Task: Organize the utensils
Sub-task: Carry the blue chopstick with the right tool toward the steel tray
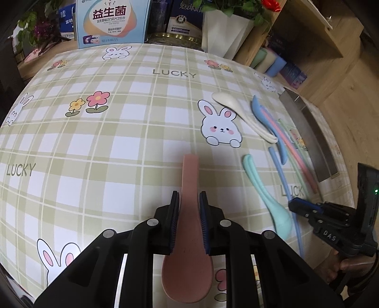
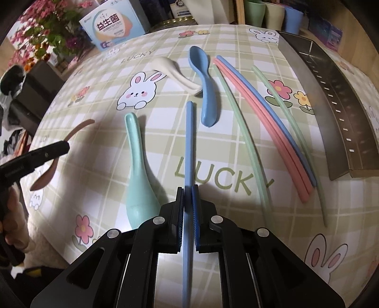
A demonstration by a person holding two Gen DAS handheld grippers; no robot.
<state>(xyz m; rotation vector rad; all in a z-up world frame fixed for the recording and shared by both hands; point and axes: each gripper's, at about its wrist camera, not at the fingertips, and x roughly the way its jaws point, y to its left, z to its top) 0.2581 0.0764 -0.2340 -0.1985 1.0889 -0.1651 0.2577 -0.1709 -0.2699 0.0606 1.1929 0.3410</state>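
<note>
My left gripper (image 1: 189,196) is shut on a pink spoon (image 1: 189,237), handle pointing forward, held just above the checked tablecloth. My right gripper (image 2: 188,189) is shut on a blue chopstick (image 2: 189,147) that runs forward over the cloth. On the table lie a mint spoon (image 2: 137,165), a blue spoon (image 2: 206,90), a white spoon (image 2: 175,73), two pink chopsticks (image 2: 260,123), another blue chopstick (image 2: 267,106) and two green chopsticks (image 2: 246,142). The right gripper also shows in the left wrist view (image 1: 292,205), near the mint spoon (image 1: 265,196).
A steel perforated utensil tray (image 2: 331,99) lies along the table's right side. Boxes (image 1: 111,21), potted plants (image 2: 47,35) and coloured cups (image 2: 272,11) stand behind the far edge. The table's left half carries only the bunny-print cloth (image 1: 94,142).
</note>
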